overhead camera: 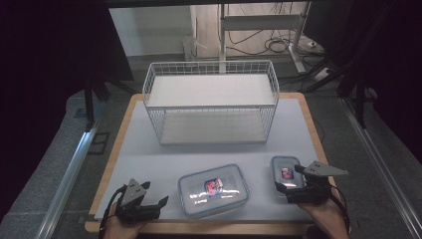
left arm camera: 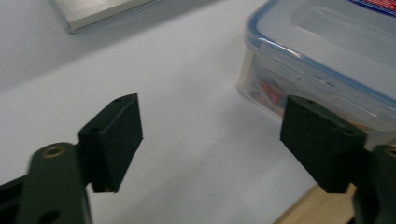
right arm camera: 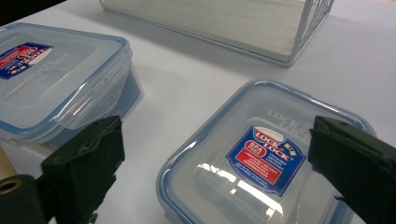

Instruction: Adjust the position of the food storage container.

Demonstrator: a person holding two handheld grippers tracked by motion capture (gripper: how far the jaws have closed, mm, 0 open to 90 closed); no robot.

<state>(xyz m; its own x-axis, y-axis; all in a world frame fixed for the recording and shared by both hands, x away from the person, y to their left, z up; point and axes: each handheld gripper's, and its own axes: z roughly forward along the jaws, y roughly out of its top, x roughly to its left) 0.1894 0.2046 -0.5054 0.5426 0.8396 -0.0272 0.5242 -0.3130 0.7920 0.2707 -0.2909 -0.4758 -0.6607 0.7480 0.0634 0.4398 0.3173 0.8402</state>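
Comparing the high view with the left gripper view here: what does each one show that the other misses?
High view alone: the whole wire basket, the small container, the right gripper and both hands. Left gripper view alone: orange contents through the side wall of the large container and the open black fingers close up. Both share the large container, the white table and the left gripper.

We see a large lidded container [overhead camera: 213,189] in front of the white wire shelf rack [overhead camera: 211,102], a smaller container [overhead camera: 285,171] to its right, both grippers [overhead camera: 149,199] [overhead camera: 288,178] flanking them.
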